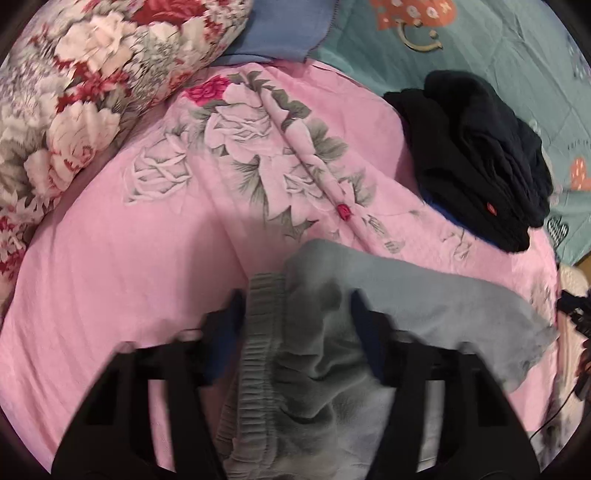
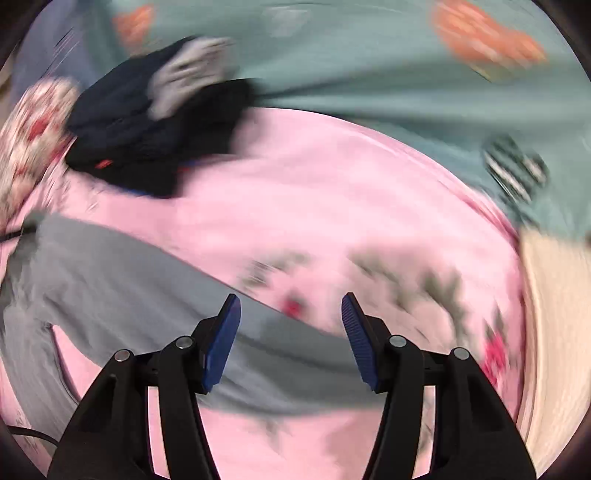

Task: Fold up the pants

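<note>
A pink flowered bedspread [image 1: 122,266] covers most of the bed, and a teal sheet [image 1: 498,48] with orange shapes lies at its far right edge. A big pillow [image 1: 74,85] printed with red and white flowers sits at the far left, with a blue cloth [image 1: 284,33] just beside it. A pile of dark clothes [image 1: 476,155] rests on the far right of the bedspread, at the border with the teal sheet; in the right wrist view the same pile [image 2: 147,129] shows at the far left with a pale grey piece lying on top.

The grey pants [image 1: 424,295] lie on the pink bedspread, near and towards the right. Their gathered waistband [image 1: 255,350] runs up between the fingers of the left hand-held gripper [image 1: 295,310], whose jaws stand wide apart with the cloth bunched between them and not pinched.

In the right wrist view, which is badly blurred, the pants [image 2: 110,266] stretch from the left side to beneath the right hand-held gripper [image 2: 291,314]. Its blue pads [image 2: 221,343] are spread wide and it holds nothing.
</note>
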`<state>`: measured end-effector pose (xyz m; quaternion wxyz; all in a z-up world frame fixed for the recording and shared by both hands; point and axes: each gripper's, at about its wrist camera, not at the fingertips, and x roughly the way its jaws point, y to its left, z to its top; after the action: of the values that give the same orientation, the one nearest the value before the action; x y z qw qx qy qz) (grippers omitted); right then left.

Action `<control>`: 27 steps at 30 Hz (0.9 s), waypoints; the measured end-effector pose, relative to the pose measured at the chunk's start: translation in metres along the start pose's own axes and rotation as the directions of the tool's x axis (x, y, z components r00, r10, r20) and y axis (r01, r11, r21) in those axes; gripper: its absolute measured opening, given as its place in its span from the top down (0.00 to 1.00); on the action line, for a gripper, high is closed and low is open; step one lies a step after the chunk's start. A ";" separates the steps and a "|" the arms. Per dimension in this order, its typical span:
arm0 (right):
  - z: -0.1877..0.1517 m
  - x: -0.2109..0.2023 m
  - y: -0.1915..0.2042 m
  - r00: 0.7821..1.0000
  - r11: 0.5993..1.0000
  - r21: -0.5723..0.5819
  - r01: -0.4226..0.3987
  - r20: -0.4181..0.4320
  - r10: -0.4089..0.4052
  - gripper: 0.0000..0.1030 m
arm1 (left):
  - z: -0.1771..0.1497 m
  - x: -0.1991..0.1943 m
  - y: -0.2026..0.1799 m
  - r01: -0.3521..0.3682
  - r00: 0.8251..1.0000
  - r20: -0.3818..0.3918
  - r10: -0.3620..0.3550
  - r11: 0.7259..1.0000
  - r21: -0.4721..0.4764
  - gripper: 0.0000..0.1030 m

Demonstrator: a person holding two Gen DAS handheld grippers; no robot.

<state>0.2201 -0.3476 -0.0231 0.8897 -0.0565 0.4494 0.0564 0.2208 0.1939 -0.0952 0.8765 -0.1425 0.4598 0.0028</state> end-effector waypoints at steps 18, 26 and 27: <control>-0.045 0.043 -0.102 0.991 0.913 0.386 -0.131 0.026 0.131 0.49 | 0.000 -0.006 -0.015 -0.132 0.991 0.017 0.132 0.989 0.058 0.79; -0.041 0.034 -0.068 0.999 0.985 0.174 -0.001 -0.053 0.011 0.96 | 0.001 -0.002 -0.012 -0.138 0.990 0.004 0.138 0.989 0.048 0.77; -0.039 0.023 -0.066 1.000 0.986 0.166 -0.009 -0.026 0.013 0.96 | 0.001 -0.002 -0.012 -0.137 0.991 0.008 0.137 0.990 0.044 0.77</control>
<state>0.2129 -0.4175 -0.0613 0.8849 0.0196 0.4649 0.0230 0.2226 0.1826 -0.0898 0.8783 -0.0908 0.4664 0.0531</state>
